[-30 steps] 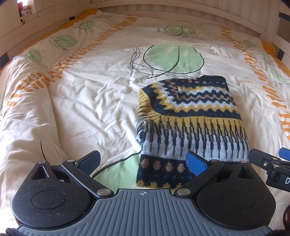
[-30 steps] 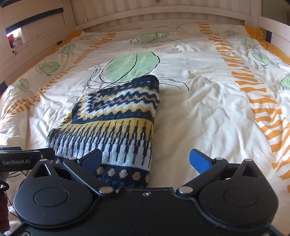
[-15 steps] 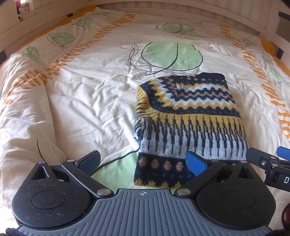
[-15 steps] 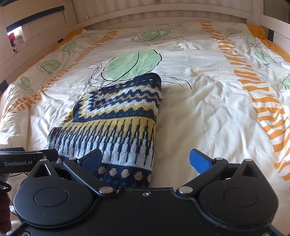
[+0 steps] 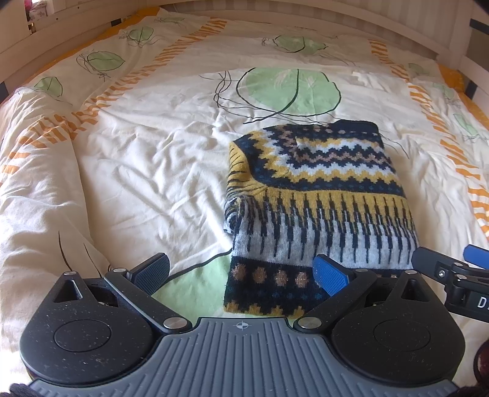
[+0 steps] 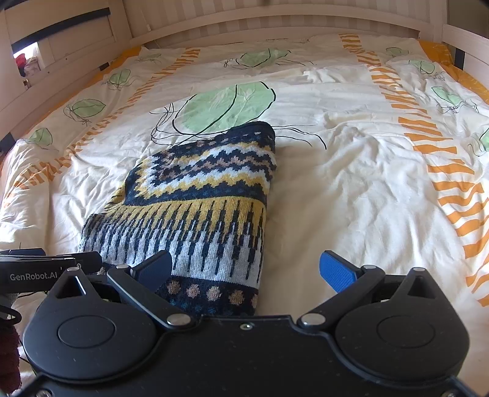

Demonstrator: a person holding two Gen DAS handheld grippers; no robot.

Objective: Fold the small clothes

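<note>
Your left hand-held gripper hung spread and empty over the near edge of the bed, its fingers on either side of the sweater's left hem corner and gripping nothing. Your right hand-held gripper hung beside it, just as wide and just as empty, its left finger over the hem and its right finger over bare duvet.

Over the last second both of your tools had drawn back and lifted a little: the sweater sat slightly farther from the fingers than it had, while its shape had not altered. That reads as a release after a completed fold rather than an approach to a new grasp, though one more fold across the middle may have remained.

The sweater lay as a tidy folded rectangle on the duvet, towards the middle of the bed and right of your left gripper's line. Its dotted navy hem faced the near edge, closest to both tools. Its zigzag yoke pointed to the headboard end, overlapping the large green leaf print. A sleeve fold bulged along its left side.
</note>
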